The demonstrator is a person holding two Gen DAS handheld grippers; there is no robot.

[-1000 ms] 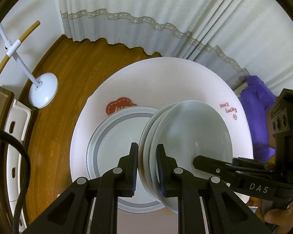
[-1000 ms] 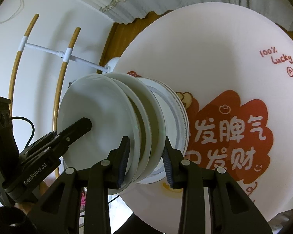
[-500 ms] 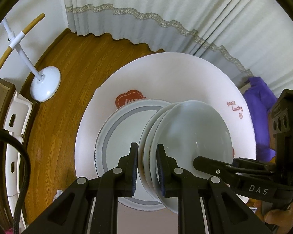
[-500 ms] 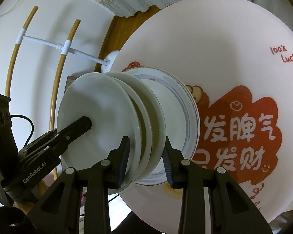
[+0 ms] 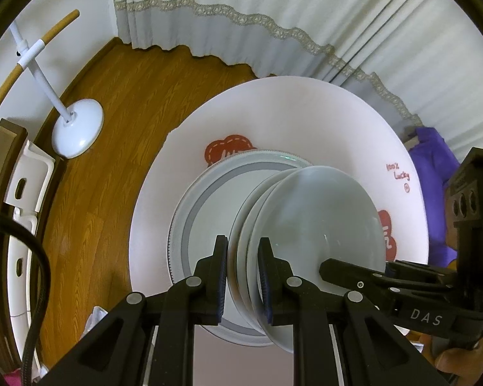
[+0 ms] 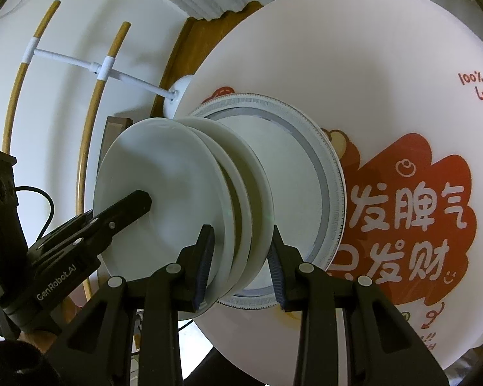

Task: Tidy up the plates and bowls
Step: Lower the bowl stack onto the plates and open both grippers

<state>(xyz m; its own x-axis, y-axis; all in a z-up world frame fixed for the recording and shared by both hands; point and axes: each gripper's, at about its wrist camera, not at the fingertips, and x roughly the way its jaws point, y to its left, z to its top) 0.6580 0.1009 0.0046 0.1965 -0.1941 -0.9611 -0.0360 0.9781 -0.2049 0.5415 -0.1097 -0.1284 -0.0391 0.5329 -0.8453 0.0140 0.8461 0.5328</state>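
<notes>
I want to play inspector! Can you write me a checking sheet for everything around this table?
Surface: round pink table with red cartoon print.
Job's things: stack of white plates, held on edge over a grey-ringed plate lying on the table.
Clutter: nothing seen on the table.
Grippers: left tool and right tool both clamp the stack's rim.
Cables: black cable at the left view's edge.
Surroundings: wooden floor, curtains, white stand, purple cloth.

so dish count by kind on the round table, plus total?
Small white plates, stacked, clamped between both grippers: 3, by the rims seen.
Large grey-banded plate on the table: at least 1; a second rim may show beneath it.
Total: 4 dishes at least.
</notes>
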